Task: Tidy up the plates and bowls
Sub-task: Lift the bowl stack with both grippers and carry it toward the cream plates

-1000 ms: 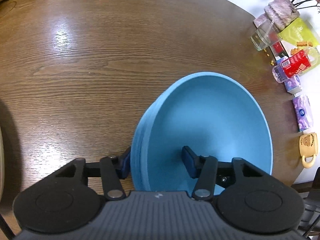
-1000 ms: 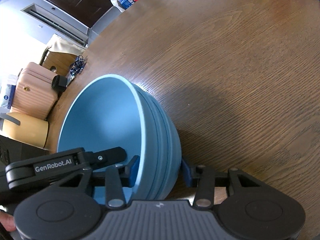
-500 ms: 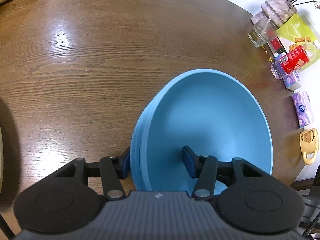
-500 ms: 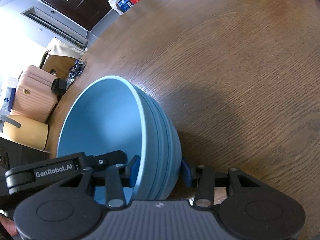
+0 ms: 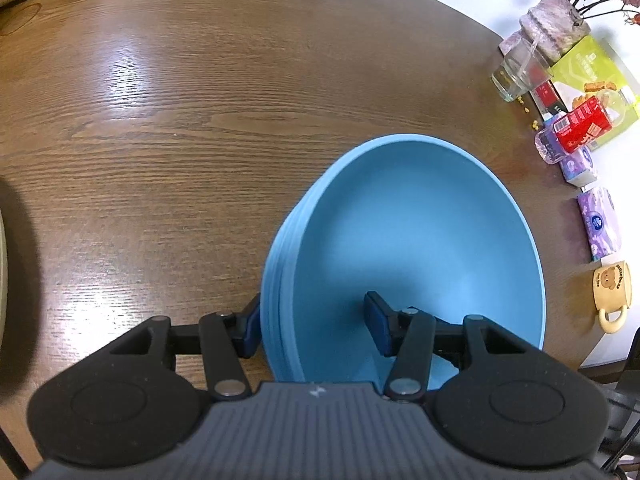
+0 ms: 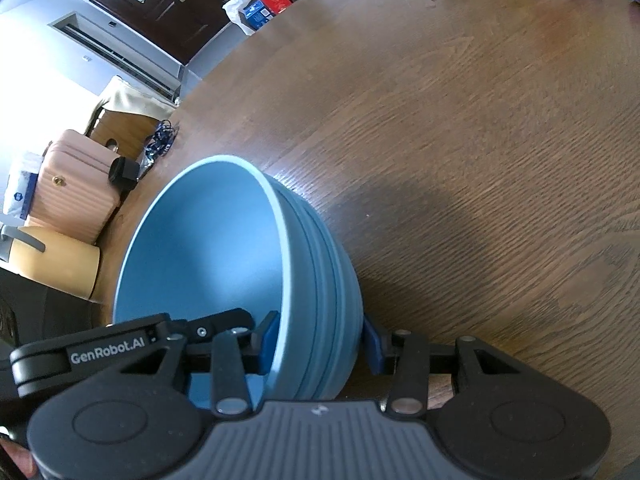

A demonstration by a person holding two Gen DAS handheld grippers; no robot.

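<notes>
A stack of nested blue bowls (image 5: 408, 240) sits over the brown wooden table (image 5: 180, 120). My left gripper (image 5: 314, 326) straddles the stack's near rim, one finger outside, one inside the top bowl; the inside pad stands off the wall. In the right wrist view the same stack (image 6: 224, 256) is held at its opposite rim by my right gripper (image 6: 318, 344), one pad inside, one outside, both close against the walls. The left gripper's arm, marked GenRobot.AI (image 6: 108, 346), shows there inside the bowl.
Along the table's right edge stand a glass (image 5: 516, 70), a red carton (image 5: 582, 128), purple tissue packs (image 5: 598, 222), a yellow bear mug (image 5: 612, 290) and a flower vase (image 5: 556, 30). A pink suitcase (image 6: 72, 184) stands beyond the table.
The bowl stack and both grippers have shifted slightly across the table; the objects at the right edge sit a little further from the stack. The grips look unchanged.
</notes>
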